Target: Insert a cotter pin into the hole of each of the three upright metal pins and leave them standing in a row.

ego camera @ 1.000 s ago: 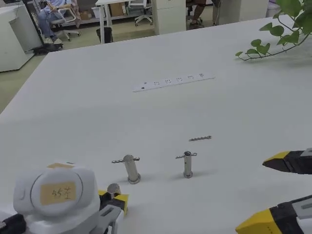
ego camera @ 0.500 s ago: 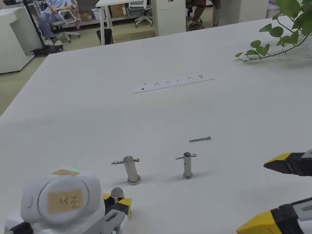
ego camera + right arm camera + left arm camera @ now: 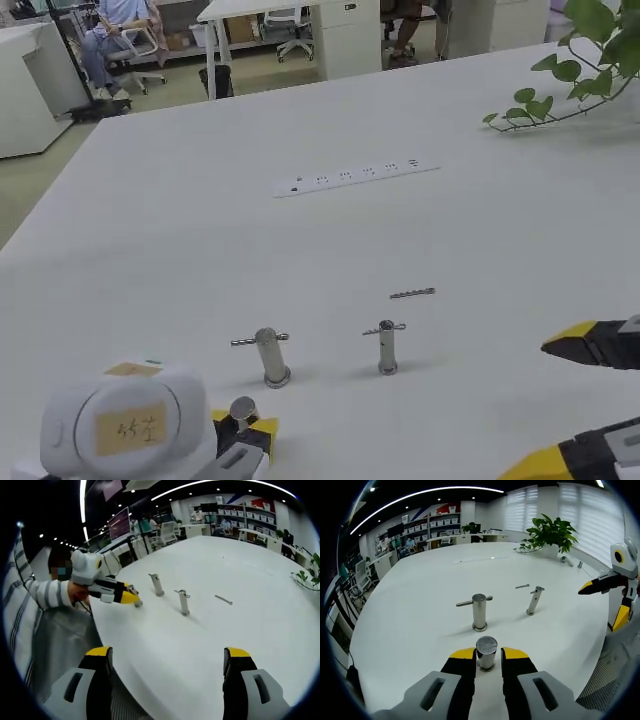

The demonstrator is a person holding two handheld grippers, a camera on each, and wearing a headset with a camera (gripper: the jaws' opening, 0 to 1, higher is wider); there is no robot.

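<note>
While the bare pin (image 3: 486, 647) is standing head-up on the tabletop (image 3: 200, 230) at the near-left end of the row, the left hand-held gripper (image 3: 487, 656) is clasping its shank, with the jaws drawn in against either side as far as the fisheye lets us judge. Its long axis is running straight up, and we are not making out its cross hole.

We are judging the step in hand to be fetching the loose cotter pin (image 3: 412, 293). It is lying flat beyond the row, well apart from the bare pin, with its long axis running roughly along the row's line. The right hand-held gripper (image 3: 167, 652) is hovering near the right, jaws spread wide and holding nothing.

To do this well, we are advising a low approach across the wire, pinching one end so most of it is sticking out free. We are then feeding it in level while the left side is holding the bare pin plumb, hole turned towards the incoming wire.

The middle pin (image 3: 268, 357) and the right-end pin (image 3: 387, 347) are standing upright, each carrying a cotter pin crosswise near its head, so we are wanting a path clearing both.
</note>
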